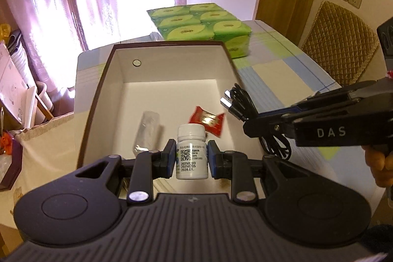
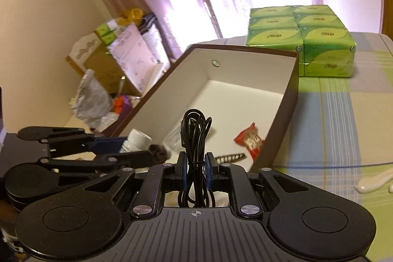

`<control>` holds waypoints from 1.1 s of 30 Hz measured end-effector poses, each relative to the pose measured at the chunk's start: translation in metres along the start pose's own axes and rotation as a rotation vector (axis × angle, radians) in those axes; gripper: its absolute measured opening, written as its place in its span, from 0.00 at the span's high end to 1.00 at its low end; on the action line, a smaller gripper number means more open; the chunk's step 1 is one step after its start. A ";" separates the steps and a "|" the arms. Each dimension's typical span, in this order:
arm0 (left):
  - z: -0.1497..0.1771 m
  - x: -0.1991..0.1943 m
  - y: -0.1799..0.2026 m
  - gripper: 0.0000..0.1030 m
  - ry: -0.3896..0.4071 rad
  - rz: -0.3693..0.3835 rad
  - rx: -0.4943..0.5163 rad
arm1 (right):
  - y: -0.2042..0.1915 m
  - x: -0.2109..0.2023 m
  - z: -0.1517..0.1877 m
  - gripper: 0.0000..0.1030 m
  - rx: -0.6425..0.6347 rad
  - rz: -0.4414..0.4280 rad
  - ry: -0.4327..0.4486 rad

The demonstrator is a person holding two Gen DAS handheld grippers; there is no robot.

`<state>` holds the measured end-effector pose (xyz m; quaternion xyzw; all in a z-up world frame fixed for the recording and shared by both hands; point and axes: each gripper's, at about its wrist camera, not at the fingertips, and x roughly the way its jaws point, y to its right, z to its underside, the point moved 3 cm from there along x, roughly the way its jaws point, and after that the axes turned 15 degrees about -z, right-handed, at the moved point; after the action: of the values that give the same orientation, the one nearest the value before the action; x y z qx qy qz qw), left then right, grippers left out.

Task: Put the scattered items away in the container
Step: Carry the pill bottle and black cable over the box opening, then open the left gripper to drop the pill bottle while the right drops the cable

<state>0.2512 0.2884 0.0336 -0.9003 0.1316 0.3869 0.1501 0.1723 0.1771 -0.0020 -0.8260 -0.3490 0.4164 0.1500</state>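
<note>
Left gripper pinches a white pill bottle at lower centre over the open box; right gripper pinches a coiled black cable.

Green tissue packs, quilted chair

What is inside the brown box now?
On the white floor of the brown box lie a red snack packet and a clear plastic piece. In the right wrist view a dark striped item also shows. The near end is hidden by both tools.
</note>
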 end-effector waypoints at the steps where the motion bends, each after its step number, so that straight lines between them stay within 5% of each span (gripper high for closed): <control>1: -0.005 0.007 -0.005 0.78 0.002 0.005 0.008 | 0.004 0.008 -0.005 0.84 0.005 0.015 -0.004; 17: -0.080 0.131 -0.012 0.78 0.008 0.069 0.158 | 0.075 0.092 -0.068 0.84 0.096 0.227 -0.035; 33: -0.082 0.219 -0.019 0.78 -0.114 0.054 0.187 | 0.109 0.142 -0.089 0.84 -0.035 0.349 -0.147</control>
<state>0.4579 0.2486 -0.0708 -0.8551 0.1826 0.4273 0.2299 0.3505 0.2029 -0.0898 -0.8439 -0.2178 0.4891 0.0351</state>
